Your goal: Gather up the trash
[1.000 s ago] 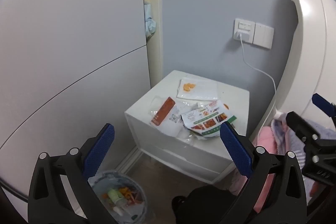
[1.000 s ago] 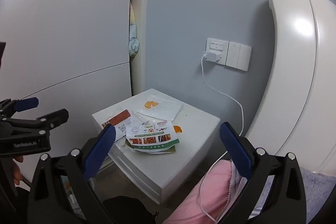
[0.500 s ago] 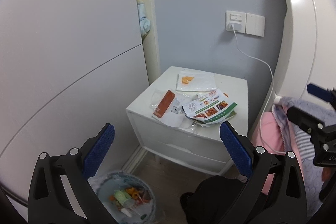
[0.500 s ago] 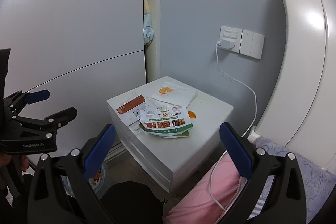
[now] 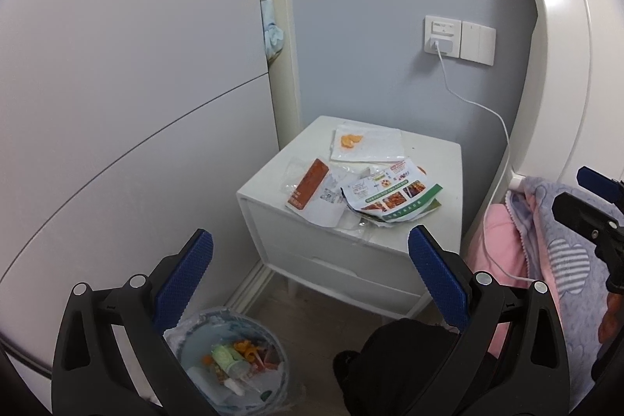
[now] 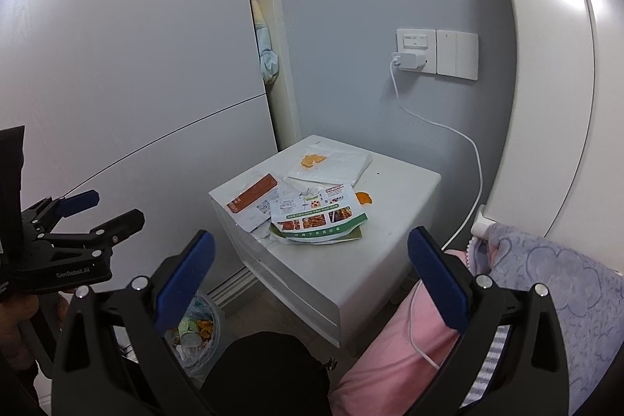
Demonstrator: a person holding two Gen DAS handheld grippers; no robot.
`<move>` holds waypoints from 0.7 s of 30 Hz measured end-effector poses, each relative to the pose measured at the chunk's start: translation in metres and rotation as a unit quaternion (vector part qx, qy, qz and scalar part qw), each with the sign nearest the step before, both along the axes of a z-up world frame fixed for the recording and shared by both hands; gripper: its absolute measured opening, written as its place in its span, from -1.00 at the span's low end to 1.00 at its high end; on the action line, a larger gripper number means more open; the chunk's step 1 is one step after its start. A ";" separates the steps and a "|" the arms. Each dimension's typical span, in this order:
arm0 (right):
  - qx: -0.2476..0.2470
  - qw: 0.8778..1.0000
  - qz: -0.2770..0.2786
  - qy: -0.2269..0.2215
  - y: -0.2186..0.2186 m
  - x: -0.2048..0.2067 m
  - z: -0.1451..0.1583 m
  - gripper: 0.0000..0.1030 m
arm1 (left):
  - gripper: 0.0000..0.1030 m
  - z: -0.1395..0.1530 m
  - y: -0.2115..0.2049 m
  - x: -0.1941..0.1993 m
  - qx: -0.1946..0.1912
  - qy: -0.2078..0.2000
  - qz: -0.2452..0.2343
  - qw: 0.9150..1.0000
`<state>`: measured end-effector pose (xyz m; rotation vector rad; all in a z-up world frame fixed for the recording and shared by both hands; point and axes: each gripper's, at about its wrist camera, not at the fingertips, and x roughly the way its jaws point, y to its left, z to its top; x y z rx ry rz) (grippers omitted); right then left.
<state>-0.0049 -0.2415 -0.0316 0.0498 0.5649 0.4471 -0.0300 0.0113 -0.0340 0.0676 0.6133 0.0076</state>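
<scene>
Left wrist view
- left tool (image 5: 310, 256): jaws wide apart, nothing between them, held in the air in front of the nightstand.
- nightstand (image 5: 429, 229): white, in the corner between wardrobe and bed; serves as the counter for the trash.
- flyer (image 5: 390, 195): green-edged food leaflet, crumpled, on the counter near its front edge, on top of other paper.
- packet (image 5: 308, 188): orange-and-white wrapper just left of the flyer, overhanging the front edge.
- peel (image 5: 350, 140): orange bits on a white sheet (image 5: 380, 147) at the back of the counter.
- bin (image 5: 195, 346): on the floor left of the nightstand, lined with a bag, already holding scraps.
- right tool (image 5: 585, 197): seen at the right edge, over the blanket (image 5: 561, 252); jaws apart.

Right wrist view
- right tool (image 6: 310, 256): jaws wide apart, empty, facing the nightstand (image 6: 370, 260).
- flyer (image 6: 318, 213): on the counter's near left part, touching the packet (image 6: 253, 199).
- loose peel (image 6: 363, 197): just right of the flyer, bare on the counter.
- left tool (image 6: 105, 207): at the left edge, gapped, empty.
- cable (image 6: 440, 127): runs from the wall plug down to the bed.
</scene>
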 end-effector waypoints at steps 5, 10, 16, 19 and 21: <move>-0.008 1.000 -0.001 -0.006 0.002 -0.001 0.000 0.88 | 0.89 -0.001 -0.003 -0.002 -0.001 0.001 0.002 1.000; -0.012 1.000 -0.007 -0.008 0.003 -0.002 0.001 0.88 | 0.89 0.002 -0.005 -0.005 0.000 -0.004 0.003 1.000; -0.017 1.000 -0.007 -0.014 0.000 -0.003 0.005 0.88 | 0.89 0.004 -0.003 -0.007 -0.001 -0.006 0.008 1.000; -0.017 1.000 -0.008 -0.016 -0.003 -0.003 0.006 0.88 | 0.89 0.006 -0.003 -0.007 -0.003 -0.007 0.008 1.000; -0.014 1.000 -0.011 -0.016 -0.004 -0.003 0.006 0.88 | 0.89 0.006 -0.003 -0.008 -0.001 -0.008 0.010 1.000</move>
